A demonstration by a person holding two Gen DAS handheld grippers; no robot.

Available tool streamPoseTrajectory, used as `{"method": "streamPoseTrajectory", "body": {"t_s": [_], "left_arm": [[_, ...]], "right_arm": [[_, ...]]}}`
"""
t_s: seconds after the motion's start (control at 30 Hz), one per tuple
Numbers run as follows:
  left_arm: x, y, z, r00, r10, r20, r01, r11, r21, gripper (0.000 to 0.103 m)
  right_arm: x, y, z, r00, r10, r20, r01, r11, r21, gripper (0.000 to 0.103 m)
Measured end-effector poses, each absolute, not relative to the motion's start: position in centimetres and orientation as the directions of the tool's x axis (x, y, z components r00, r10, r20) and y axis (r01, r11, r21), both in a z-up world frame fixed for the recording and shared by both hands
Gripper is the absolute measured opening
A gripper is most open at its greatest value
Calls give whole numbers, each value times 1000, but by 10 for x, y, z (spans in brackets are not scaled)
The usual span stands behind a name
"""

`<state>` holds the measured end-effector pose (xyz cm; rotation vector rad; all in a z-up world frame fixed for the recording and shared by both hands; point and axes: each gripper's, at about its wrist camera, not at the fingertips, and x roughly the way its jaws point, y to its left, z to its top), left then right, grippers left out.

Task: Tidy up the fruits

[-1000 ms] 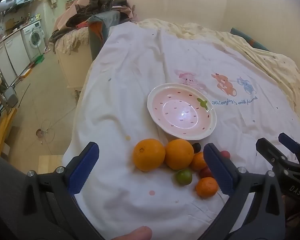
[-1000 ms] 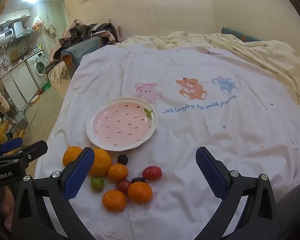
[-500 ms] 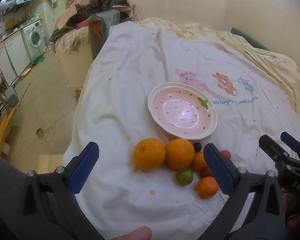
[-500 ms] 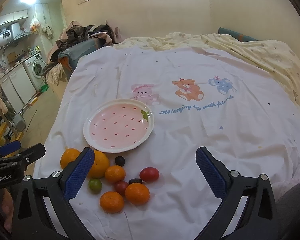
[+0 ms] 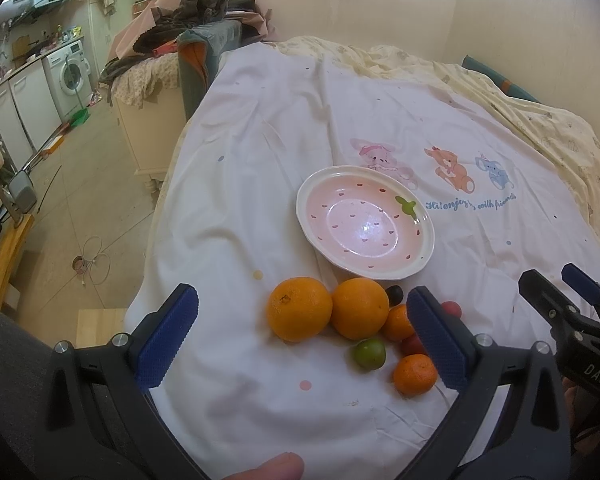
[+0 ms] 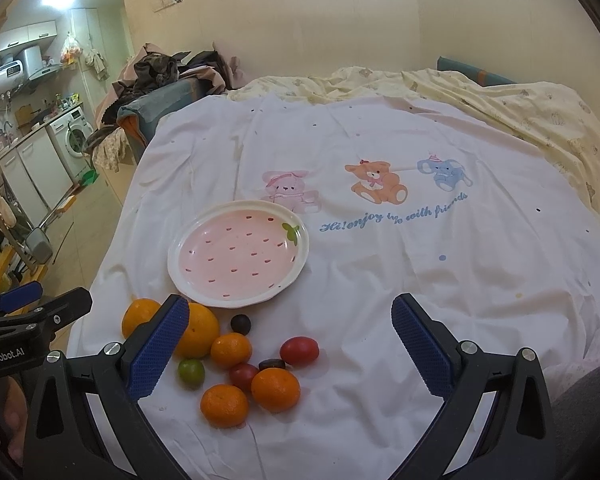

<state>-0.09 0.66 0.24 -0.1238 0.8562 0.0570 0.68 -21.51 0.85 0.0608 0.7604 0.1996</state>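
Note:
A pink strawberry-pattern plate (image 5: 420,258) (image 6: 180,276) lies empty on the white sheet. In front of it is a cluster of fruit: two big oranges (image 5: 299,308) (image 5: 359,308), several small mandarins (image 6: 275,389), a green lime (image 5: 369,354) (image 6: 191,372), red tomatoes (image 6: 299,351) and dark grapes (image 6: 241,323). My left gripper (image 5: 300,332) is open and empty, hovering near the oranges. My right gripper (image 6: 290,340) is open and empty above the fruit's right side.
The white printed sheet (image 6: 380,240) covers a bed. The bed's left edge drops to the floor (image 5: 80,200). A pile of clothes (image 5: 188,20) sits at the far corner. A yellow blanket (image 6: 520,112) lies on the right.
Both grippers have shifted only slightly; the right view has tilted a little so the scene sits lower. Nothing has been picked up.

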Motion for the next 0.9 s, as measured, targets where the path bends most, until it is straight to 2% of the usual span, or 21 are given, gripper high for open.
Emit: {"method": "streamPoseTrajectory", "body": {"t_s": [0.9], "left_arm": [[-3, 6, -1, 655, 6, -756, -99, 992, -78, 103]], "right_arm": [[7, -215, 9, 708, 198, -677, -156, 980, 124, 103]]}}
